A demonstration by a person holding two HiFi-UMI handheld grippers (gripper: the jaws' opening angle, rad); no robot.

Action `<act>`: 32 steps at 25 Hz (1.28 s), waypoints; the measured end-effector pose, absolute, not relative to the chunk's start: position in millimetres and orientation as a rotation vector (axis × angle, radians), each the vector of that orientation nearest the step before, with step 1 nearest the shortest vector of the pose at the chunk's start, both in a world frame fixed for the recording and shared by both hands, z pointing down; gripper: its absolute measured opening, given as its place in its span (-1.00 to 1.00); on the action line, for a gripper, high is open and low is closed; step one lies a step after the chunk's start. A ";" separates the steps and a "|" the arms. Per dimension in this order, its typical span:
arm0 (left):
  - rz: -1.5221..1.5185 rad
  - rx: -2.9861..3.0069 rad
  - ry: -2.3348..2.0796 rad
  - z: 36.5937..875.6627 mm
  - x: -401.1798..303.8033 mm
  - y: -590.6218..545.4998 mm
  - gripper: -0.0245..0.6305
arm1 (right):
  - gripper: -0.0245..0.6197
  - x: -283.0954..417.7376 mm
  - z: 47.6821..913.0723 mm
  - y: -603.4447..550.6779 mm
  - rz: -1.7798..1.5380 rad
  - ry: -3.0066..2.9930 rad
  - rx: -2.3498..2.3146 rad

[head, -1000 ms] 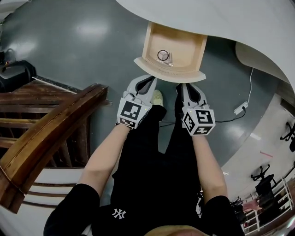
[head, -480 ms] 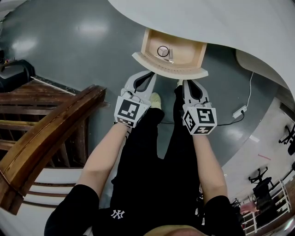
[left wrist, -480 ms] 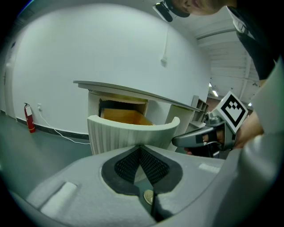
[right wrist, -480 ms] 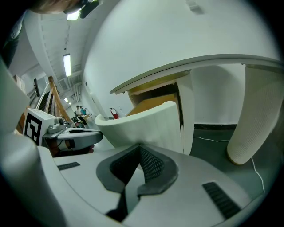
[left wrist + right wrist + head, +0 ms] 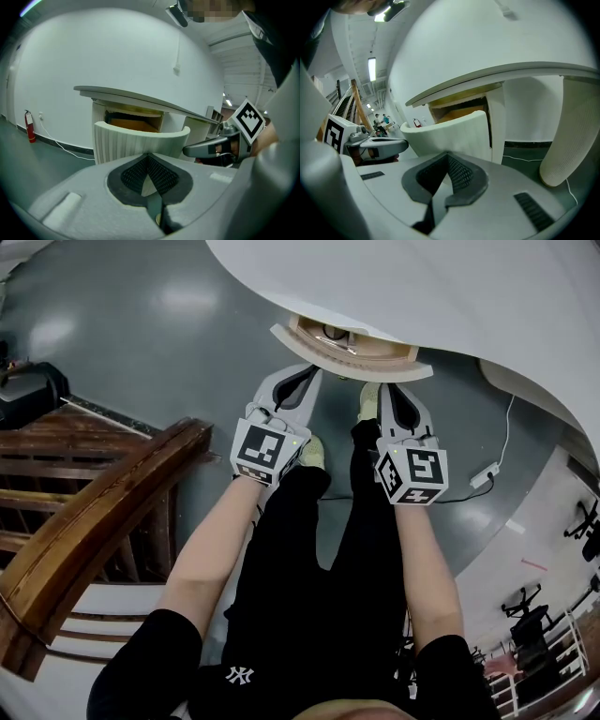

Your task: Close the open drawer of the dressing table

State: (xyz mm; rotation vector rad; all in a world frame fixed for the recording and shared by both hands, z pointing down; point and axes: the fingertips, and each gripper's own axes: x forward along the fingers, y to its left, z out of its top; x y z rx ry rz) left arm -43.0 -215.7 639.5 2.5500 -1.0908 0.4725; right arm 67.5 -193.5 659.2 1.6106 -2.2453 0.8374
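Note:
The white dressing table (image 5: 422,287) fills the top of the head view. Its drawer (image 5: 352,352) has a curved ribbed white front and stands only a sliver out, with a strip of pale wood inside still showing. My left gripper (image 5: 307,374) is shut, its tip against the left part of the drawer front (image 5: 140,140). My right gripper (image 5: 382,390) is shut too, pressing the right part of the front (image 5: 454,133). Neither gripper holds anything. Each gripper view shows the other gripper beside it: the right gripper (image 5: 211,147) and the left gripper (image 5: 379,145).
A wooden stair banister (image 5: 103,512) runs along the left, with a black bag (image 5: 28,390) beyond it. The person's legs and a pale shoe (image 5: 315,452) are under the grippers. A white table leg (image 5: 567,136) stands right; a power strip (image 5: 483,474) lies on the grey floor.
The drawer has slid from well open to nearly closed, hiding the ring and small items inside. Both grippers moved forward with its front.

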 end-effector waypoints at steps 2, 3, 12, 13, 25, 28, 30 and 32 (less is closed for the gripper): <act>0.457 2.560 -1.095 638.7 -40.9 -224.6 -0.90 | -0.88 69.5 658.3 -202.4 0.815 -2.250 1.619; 0.450 2.566 -1.098 638.7 -40.3 -228.8 -0.89 | -0.88 70.1 658.2 -206.6 0.802 -2.252 1.623; 0.413 2.641 -1.136 632.4 -33.5 -262.7 -0.90 | -0.88 76.7 653.1 -239.9 0.704 -2.267 1.674; 0.409 2.645 -1.139 632.3 -32.3 -266.3 -0.90 | -0.88 77.9 653.0 -243.5 0.696 -2.268 1.680; 0.366 2.717 -1.206 629.2 -20.3 -304.9 -0.90 | -0.88 89.5 649.1 -283.0 0.553 -2.276 1.730; 0.363 2.735 -1.214 628.1 -17.2 -313.6 -0.89 | -0.88 92.3 648.1 -291.8 0.527 -2.278 1.738; 0.359 2.748 -1.219 627.6 -15.3 -318.5 -0.90 | -0.88 94.1 647.6 -296.6 0.514 -2.278 1.741; 0.351 2.754 -1.226 627.7 -13.6 -323.3 -0.89 | -0.88 95.7 647.6 -301.7 0.502 -2.280 1.743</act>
